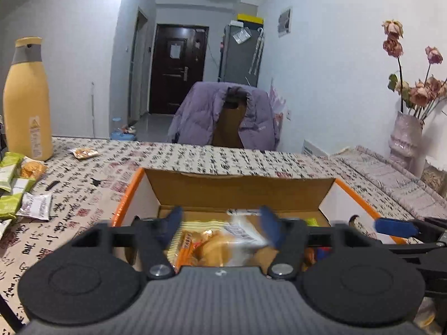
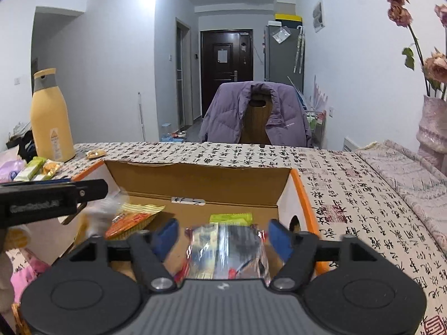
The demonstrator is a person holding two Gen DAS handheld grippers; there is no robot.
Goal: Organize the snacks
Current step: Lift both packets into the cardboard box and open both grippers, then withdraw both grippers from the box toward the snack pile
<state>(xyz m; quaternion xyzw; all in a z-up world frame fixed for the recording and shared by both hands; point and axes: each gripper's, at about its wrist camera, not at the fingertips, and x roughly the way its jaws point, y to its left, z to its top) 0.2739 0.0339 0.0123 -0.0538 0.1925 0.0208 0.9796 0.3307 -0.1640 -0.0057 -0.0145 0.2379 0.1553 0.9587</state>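
An open cardboard box with orange edges stands on the table in front of both grippers. My left gripper is open over the box; a clear-wrapped bun snack lies between its blue fingertips, blurred. My right gripper is open over the box's right half, with a shiny dark snack packet between its fingers. Inside the box lie an orange-yellow packet and a green packet. The left gripper's finger shows in the right wrist view.
A tall yellow bottle stands at the table's far left. Loose green and silver snack packets and a small snack lie near it. A vase of dried roses stands at the right. A chair with a purple jacket is behind.
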